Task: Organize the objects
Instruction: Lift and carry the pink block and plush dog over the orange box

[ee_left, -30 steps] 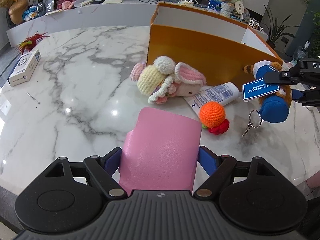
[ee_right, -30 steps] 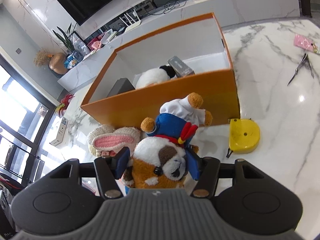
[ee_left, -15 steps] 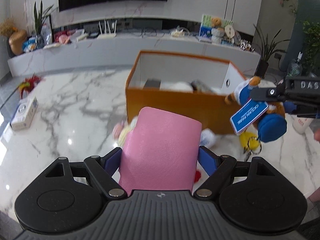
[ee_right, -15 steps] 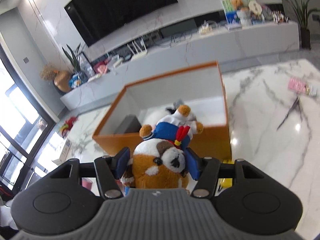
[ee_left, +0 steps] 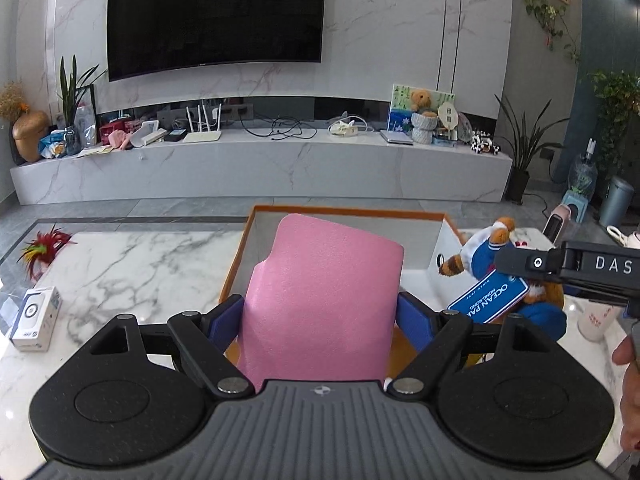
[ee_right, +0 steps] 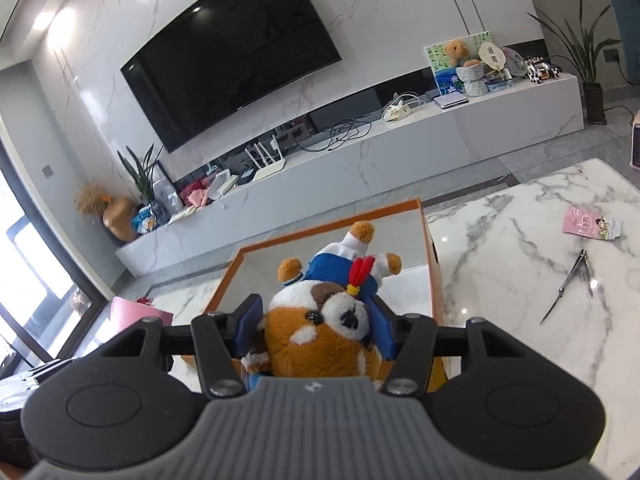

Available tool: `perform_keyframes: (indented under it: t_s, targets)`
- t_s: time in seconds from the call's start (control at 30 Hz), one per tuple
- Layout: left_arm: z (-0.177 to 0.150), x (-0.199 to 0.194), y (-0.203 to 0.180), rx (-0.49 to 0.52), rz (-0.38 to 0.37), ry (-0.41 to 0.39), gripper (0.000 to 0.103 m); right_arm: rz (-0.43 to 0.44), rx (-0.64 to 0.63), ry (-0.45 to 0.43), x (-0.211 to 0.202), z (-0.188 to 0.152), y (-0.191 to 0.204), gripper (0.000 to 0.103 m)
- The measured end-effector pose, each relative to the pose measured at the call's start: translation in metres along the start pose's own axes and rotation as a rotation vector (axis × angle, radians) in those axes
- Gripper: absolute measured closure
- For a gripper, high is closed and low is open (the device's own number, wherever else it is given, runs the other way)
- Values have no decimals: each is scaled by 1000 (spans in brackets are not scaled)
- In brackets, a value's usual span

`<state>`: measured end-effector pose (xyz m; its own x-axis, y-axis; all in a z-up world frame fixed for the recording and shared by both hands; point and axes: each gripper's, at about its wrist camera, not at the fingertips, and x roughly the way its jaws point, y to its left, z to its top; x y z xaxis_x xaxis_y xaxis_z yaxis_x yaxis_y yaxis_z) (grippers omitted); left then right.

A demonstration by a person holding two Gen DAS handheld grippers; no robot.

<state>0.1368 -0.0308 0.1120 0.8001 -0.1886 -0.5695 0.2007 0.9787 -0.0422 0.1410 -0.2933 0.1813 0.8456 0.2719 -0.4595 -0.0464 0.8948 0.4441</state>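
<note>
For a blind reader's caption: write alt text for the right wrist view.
The right tongs grip a brown-and-white plush dog in a blue sailor outfit, held in front of an open orange box on a marble table. Scissors and a pink packet lie to the right.

Quick headcount, using the orange box [ee_left: 448,220] as the anchor. One orange box, that's it. One pink pouch [ee_left: 324,300] in front of it. One plush dog [ee_right: 320,328] in a blue sailor outfit over its near edge, with one blue tag [ee_left: 490,298] hanging off it. Left of the box: one small white carton [ee_left: 36,318] and one red feathery thing [ee_left: 38,246]. Right of the box: one pair of scissors [ee_right: 574,284], one pink packet [ee_right: 592,227], one white cup [ee_left: 598,320]. Behind the box, on the far wall: one TV [ee_left: 214,16]. Below it, one teddy bear [ee_left: 422,101]. Potted plants around the room: at least three.
</note>
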Motion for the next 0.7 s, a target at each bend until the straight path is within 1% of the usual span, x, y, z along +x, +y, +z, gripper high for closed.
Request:
perform_keyframes:
  t_s: [0.2, 0.3, 0.43, 0.57, 0.63, 0.7]
  targets:
    - [3, 15, 6, -43, -7, 3, 7, -5, 35, 3, 16, 4, 0, 44]
    - [14, 20, 11, -58, -5, -5, 7, -6, 50, -15, 22, 7, 2, 44]
    - [35, 29, 17, -69, 0, -32, 7, -9, 34, -45, 31, 16, 10, 44]
    - [51, 46, 23, -80, -11, -59, 7, 1, 4, -86, 41, 31, 17, 44]
    - [54, 59, 27, -109, -25, -48, 7, -6, -9, -101, 50, 35, 18, 44]
    - [57, 74, 31, -123, -37, -35, 7, -14, -5, -96, 62, 36, 15, 44]
